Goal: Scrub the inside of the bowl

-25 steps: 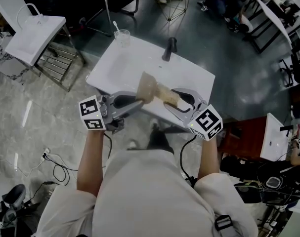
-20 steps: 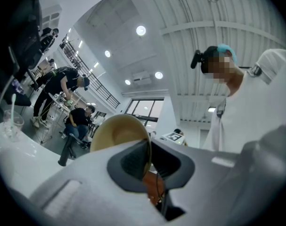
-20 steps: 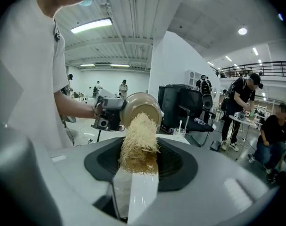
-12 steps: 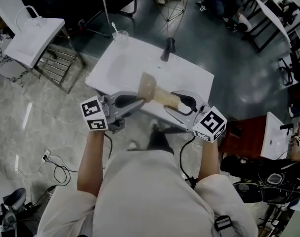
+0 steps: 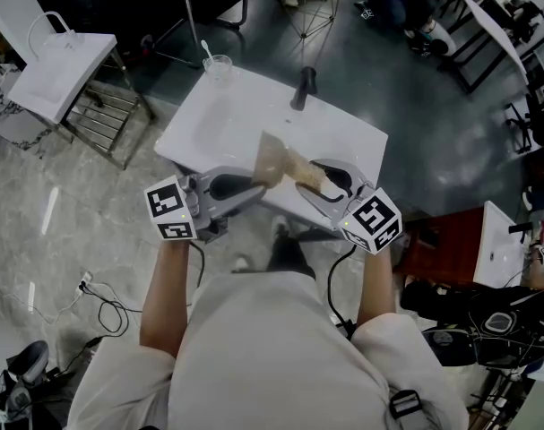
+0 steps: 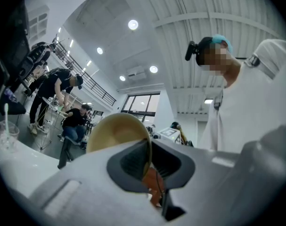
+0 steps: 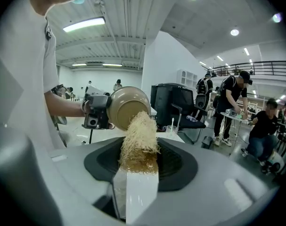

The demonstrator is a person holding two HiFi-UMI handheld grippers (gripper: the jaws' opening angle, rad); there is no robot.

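The bowl (image 5: 270, 158) is held tipped on its side above the near edge of the white table (image 5: 227, 115). Its rim is clamped between the jaws of the left gripper (image 5: 252, 184). In the left gripper view, the thin rim is seen pinched edge-on between the two dark pads, with the tan inside of the bowl turned to the left of the jaws.

A pale, fibrous scrubber (image 7: 139, 135) on a white base is grasped by the jaws of the right gripper (image 5: 321, 188). The base is seated between the pads and the fibres point forward. The scrubber's tip is laid against the bowl at its lower edge; whether it reaches the inside wall cannot be told. The two grippers are brought together from left and right in front of the person's chest.

At the far left corner of the table, a glass (image 5: 220, 64) with a stick in it is seen. A black object (image 5: 304, 88) stands at the far edge.
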